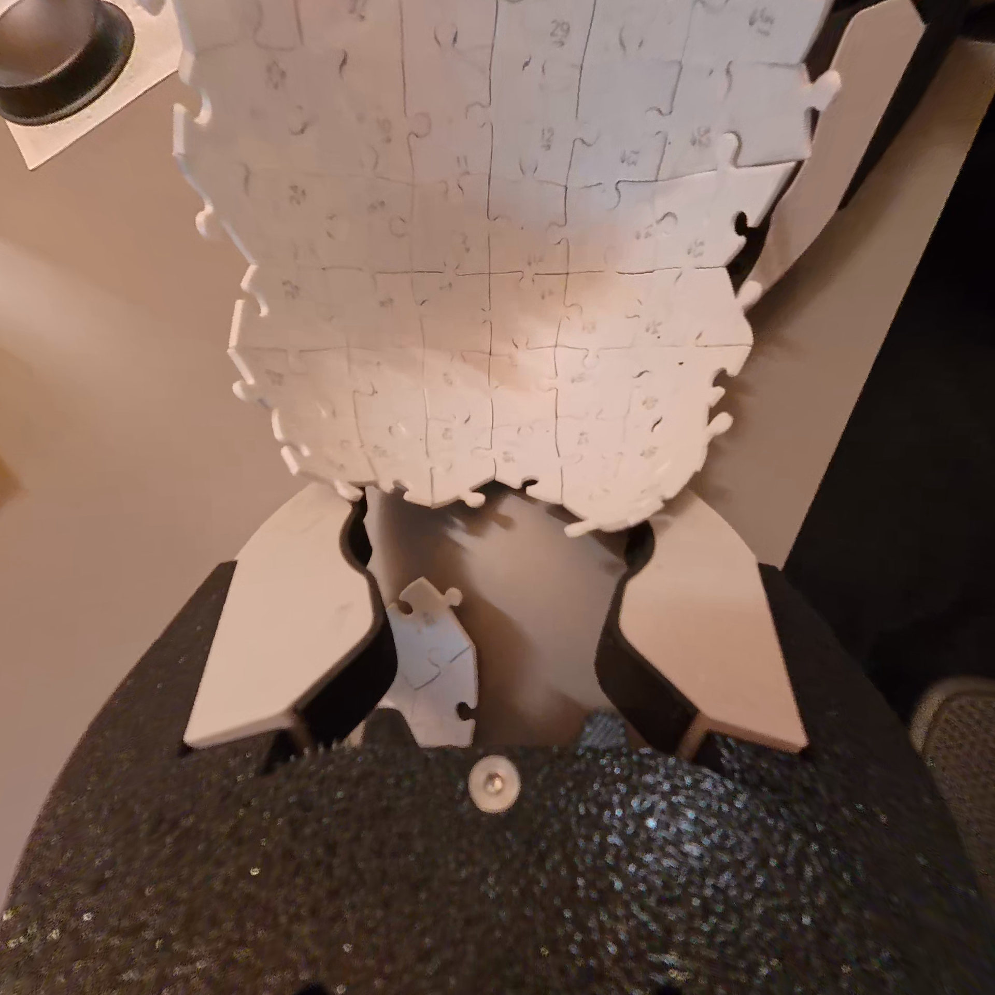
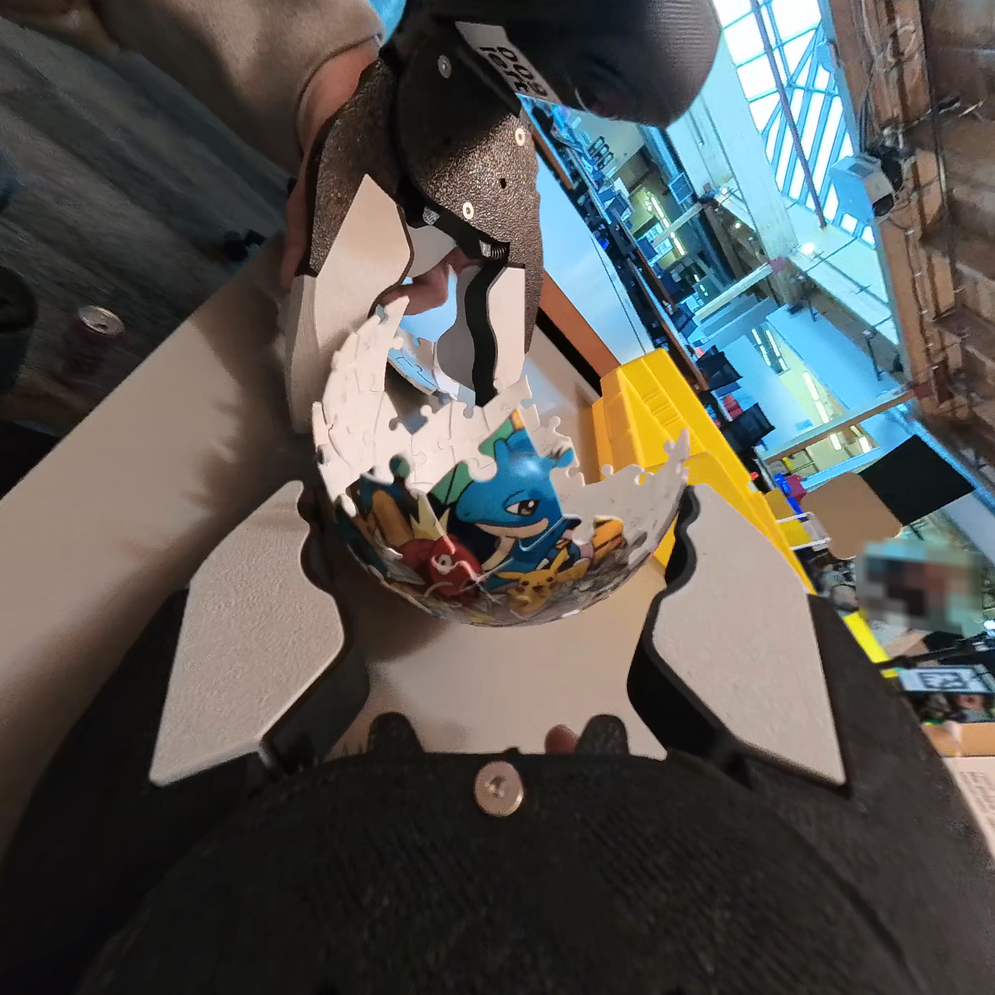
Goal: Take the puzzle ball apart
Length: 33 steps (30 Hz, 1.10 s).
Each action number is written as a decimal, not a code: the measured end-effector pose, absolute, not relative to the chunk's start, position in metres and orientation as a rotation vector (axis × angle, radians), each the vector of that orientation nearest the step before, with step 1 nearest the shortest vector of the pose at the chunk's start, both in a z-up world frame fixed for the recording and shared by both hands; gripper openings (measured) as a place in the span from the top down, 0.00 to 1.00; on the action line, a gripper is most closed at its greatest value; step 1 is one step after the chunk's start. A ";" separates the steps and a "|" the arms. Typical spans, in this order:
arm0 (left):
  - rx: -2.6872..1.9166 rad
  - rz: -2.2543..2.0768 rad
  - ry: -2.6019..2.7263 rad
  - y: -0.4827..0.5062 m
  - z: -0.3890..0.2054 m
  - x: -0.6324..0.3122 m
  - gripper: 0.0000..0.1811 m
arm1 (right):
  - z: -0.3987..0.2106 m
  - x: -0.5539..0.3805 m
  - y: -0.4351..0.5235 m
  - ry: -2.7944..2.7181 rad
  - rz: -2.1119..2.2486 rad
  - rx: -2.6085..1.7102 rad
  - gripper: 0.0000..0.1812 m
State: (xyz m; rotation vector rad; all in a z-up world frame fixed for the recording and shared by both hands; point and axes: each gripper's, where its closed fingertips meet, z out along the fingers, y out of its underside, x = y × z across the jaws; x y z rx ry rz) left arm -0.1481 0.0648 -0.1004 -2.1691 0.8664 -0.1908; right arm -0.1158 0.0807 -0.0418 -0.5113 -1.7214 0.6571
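The puzzle ball (image 2: 484, 527) is an open shell, with a colourful cartoon print outside and a white inside. My right gripper (image 2: 500, 511) is shut on it, one finger against each side. In the left wrist view the white inside of the shell (image 1: 484, 269) fills the upper frame. My left gripper (image 1: 495, 533) is open at the shell's jagged rim. In the right wrist view it (image 2: 398, 377) comes from above, one finger outside the rim and one over the opening. A small loose fragment (image 1: 431, 662) of joined white pieces lies between its fingers, against the left one.
The pale table (image 2: 134, 457) lies under the ball, with its edge and dark floor on the right (image 1: 888, 377). A black round base with a metal post (image 1: 54, 59) stands on paper at the far left. Yellow bins (image 2: 646, 409) sit behind. A person's sleeve (image 2: 242, 54) is above.
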 end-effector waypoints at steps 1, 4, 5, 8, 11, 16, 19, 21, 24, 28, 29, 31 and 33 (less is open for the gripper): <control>-2.168 -0.190 0.865 0.065 -0.100 -0.148 0.49 | -0.042 -0.115 0.081 -1.723 0.676 -0.529 0.31; -2.170 -0.196 0.866 0.065 -0.100 -0.147 0.50 | -0.042 -0.115 0.083 -1.722 0.692 -0.552 0.31; -2.177 -0.210 0.864 0.065 -0.101 -0.147 0.51 | -0.042 -0.115 0.083 -1.722 0.689 -0.550 0.31; -2.206 -0.325 0.824 0.061 -0.100 -0.140 0.48 | -0.042 -0.114 0.081 -1.722 0.673 -0.536 0.31; -2.236 -0.363 0.809 0.058 -0.102 -0.137 0.47 | -0.042 -0.115 0.079 -1.717 0.640 -0.512 0.32; -2.247 -0.370 0.767 0.062 -0.101 -0.130 0.39 | -0.042 -0.115 0.082 -1.705 0.653 -0.552 0.32; -2.246 -0.408 0.722 0.064 -0.099 -0.130 0.39 | -0.042 -0.116 0.083 -1.704 0.658 -0.570 0.32; -2.250 -0.378 0.732 0.064 -0.100 -0.129 0.38 | -0.042 -0.115 0.083 -1.702 0.654 -0.571 0.32; -2.247 -0.350 0.731 0.066 -0.101 -0.130 0.38 | -0.042 -0.115 0.084 -1.698 0.656 -0.585 0.32; -2.242 -0.344 0.708 0.067 -0.099 -0.132 0.39 | -0.043 -0.116 0.086 -1.698 0.659 -0.606 0.32; -2.242 -0.345 0.705 0.068 -0.099 -0.132 0.39 | -0.043 -0.116 0.086 -1.702 0.659 -0.614 0.32; -2.241 -0.340 0.705 0.068 -0.099 -0.132 0.39 | -0.044 -0.115 0.086 -1.722 0.672 -0.636 0.29; -2.241 -0.328 0.705 0.069 -0.100 -0.133 0.40 | -0.045 -0.113 0.085 -1.731 0.716 -0.674 0.27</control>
